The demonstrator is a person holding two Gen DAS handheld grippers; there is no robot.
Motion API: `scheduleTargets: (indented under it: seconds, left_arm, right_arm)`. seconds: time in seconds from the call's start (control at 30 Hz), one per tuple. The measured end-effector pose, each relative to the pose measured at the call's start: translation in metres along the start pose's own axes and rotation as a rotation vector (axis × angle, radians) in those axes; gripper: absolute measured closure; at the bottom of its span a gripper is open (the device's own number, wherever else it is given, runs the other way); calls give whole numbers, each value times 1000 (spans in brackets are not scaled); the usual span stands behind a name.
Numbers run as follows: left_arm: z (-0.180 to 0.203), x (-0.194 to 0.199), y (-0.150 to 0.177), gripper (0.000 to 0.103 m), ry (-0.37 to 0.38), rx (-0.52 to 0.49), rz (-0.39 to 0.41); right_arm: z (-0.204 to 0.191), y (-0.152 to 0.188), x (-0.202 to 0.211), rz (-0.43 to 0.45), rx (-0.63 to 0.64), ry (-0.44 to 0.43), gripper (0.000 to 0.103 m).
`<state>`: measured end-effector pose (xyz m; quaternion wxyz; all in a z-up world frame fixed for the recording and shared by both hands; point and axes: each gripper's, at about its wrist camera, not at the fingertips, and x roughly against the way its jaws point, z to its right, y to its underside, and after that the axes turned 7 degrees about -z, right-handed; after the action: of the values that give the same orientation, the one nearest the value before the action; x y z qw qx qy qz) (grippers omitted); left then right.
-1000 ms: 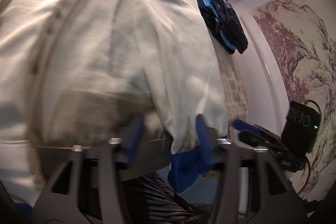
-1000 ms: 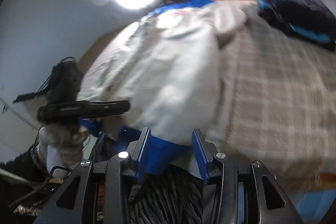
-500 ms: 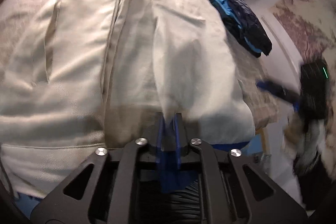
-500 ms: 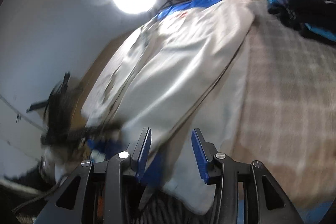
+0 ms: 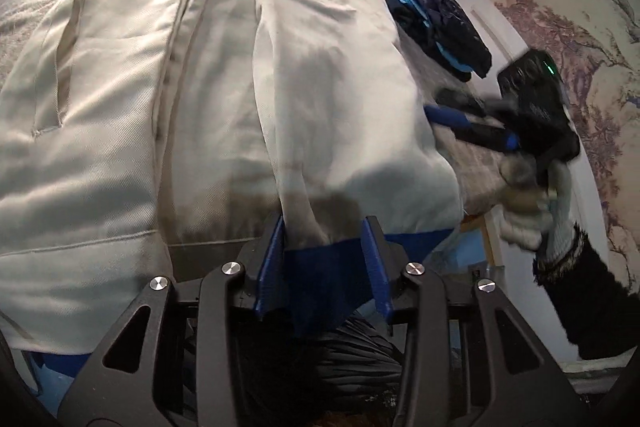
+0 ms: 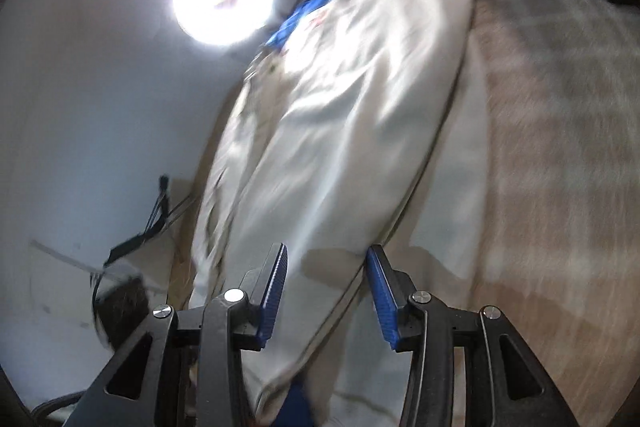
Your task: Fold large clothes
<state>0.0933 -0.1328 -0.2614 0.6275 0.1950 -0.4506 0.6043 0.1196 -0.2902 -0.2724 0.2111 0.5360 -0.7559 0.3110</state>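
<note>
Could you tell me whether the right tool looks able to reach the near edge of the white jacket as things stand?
Probably yes. The right tool is open, the white jacket lies directly ahead with its near edge between the blue fingers, and nothing is in the way.

Red lettering on white jacket (image 5: 240, 75) collar area, cut off, unreadable

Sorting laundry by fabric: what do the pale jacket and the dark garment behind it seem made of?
The pale jacket looks like matte woven cotton-type twill: fine diagonal weave and stitched seams show. The dark garment looks like quilted synthetic, with padded stitch lines and a slight sheen, though that is less certain.
</note>
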Motion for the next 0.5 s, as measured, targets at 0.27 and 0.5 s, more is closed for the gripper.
scheduleTargets:
  seconds: [0.27,0.5]
  left_arm:
    - [-4,-4,1,90,60,29,-11]
    - [10,8,-3,92,185,44,28]
  right_arm:
    - [-36,82,-24,-127,110,1,59]
    - [-43,88,1,-62,50,-108,100]
